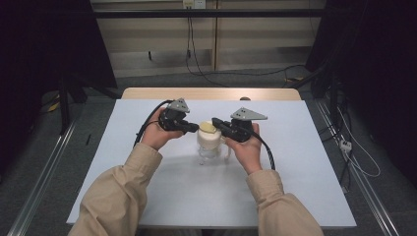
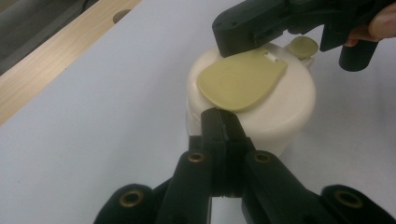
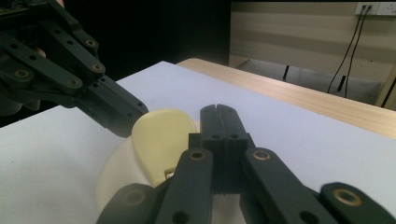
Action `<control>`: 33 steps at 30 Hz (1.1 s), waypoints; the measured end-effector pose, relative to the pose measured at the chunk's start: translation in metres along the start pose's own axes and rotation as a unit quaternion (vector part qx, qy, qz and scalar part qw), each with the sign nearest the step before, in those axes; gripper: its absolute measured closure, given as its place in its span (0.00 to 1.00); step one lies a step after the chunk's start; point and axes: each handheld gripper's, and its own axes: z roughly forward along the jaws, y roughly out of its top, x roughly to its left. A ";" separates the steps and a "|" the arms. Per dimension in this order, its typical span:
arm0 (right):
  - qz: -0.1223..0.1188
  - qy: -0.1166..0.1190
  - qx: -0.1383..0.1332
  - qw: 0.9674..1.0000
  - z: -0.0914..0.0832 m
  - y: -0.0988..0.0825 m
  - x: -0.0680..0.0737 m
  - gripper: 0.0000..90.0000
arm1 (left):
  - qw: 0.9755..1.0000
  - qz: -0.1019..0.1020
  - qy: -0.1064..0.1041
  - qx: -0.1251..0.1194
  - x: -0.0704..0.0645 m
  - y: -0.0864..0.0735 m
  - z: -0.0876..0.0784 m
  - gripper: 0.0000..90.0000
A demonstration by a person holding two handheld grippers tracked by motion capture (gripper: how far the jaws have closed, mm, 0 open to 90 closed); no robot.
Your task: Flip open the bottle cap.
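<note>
White table (image 1: 295,187) under everything, wood edge (image 1: 211,93) along its far side at twelve o'clock. Near the table's middle, a cream jar (image 1: 209,142), upright, with a wide cream lid (image 2: 280,107) and a yellow-green flap (image 2: 240,79) lying flat on top; clear lower part hard to make out. From seven o'clock, a beige sleeve (image 1: 118,196) and hand leading to the left gripper (image 1: 195,128) at nine o'clock of the jar, jaws pressed together with nothing between them, tips at the lid's rim just short of the flap. From five o'clock, a second beige sleeve (image 1: 280,206) and hand leading to the right gripper (image 1: 216,122) at three o'clock of the jar, jaws likewise closed flat on each other and empty, tips over the hinge end of the flap; contact not clear. Beside the hinge, a small round yellow-green cap (image 2: 302,46), seen in the left gripper view.
</note>
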 end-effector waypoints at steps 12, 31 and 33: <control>0.028 0.023 -0.006 0.999 0.001 0.000 -0.001 1.00 | 0.985 -0.051 -0.050 -0.159 -0.004 0.016 -0.008 1.00; -0.037 -0.006 0.006 0.999 -0.008 0.001 0.005 1.00 | 0.994 -0.040 0.006 -0.097 -0.005 0.022 -0.014 1.00; -0.036 -0.006 0.005 0.999 -0.007 0.001 0.005 1.00 | 0.995 -0.054 0.012 -0.088 0.002 0.010 -0.015 1.00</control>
